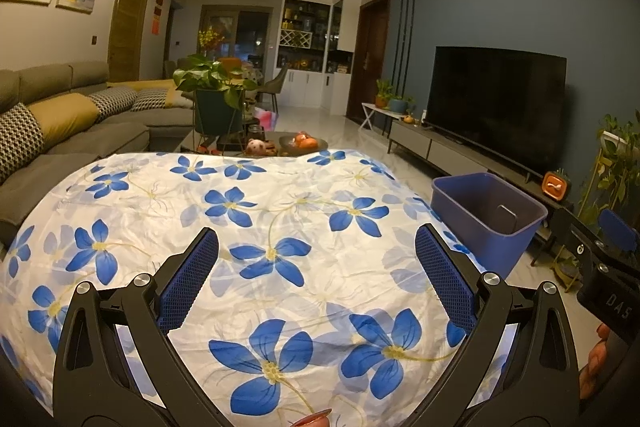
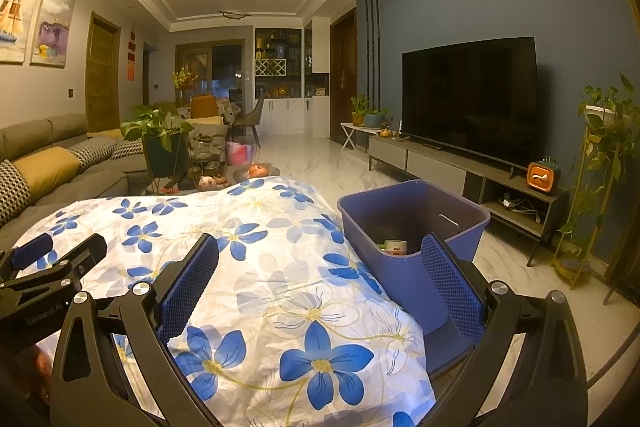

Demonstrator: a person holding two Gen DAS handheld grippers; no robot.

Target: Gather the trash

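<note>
Left gripper [image 1: 316,283]: mine, jaws wide apart, nothing between them, held over the flowered cloth [image 1: 280,219] on the table.
Right gripper [image 2: 320,287]: also spread open and empty, over the table's right edge, its right finger in front of the bin wall.
Bin [image 2: 412,267]: blue plastic tub just beside the table on the right, open top, standing lower than the tabletop.
Trash [image 2: 394,247]: a few pieces lie in the bin bottom, seen from my right wrist view; one looks like a small white carton or cup with red print. I cannot tell exactly what they are.
Table: I see no loose trash on the cloth in either view, only wrinkles. A reddish rim peeks in at the bottom edge of the left view; too cut off to name.
Handling, my guess: such scraps should be light and easily crushed, so I would pinch across the narrow side with a gentle squeeze.
Bin handling: stiff but thin walls; if I must shift it, I would grip the rim.
Risk: snagging the soft cloth.
</note>
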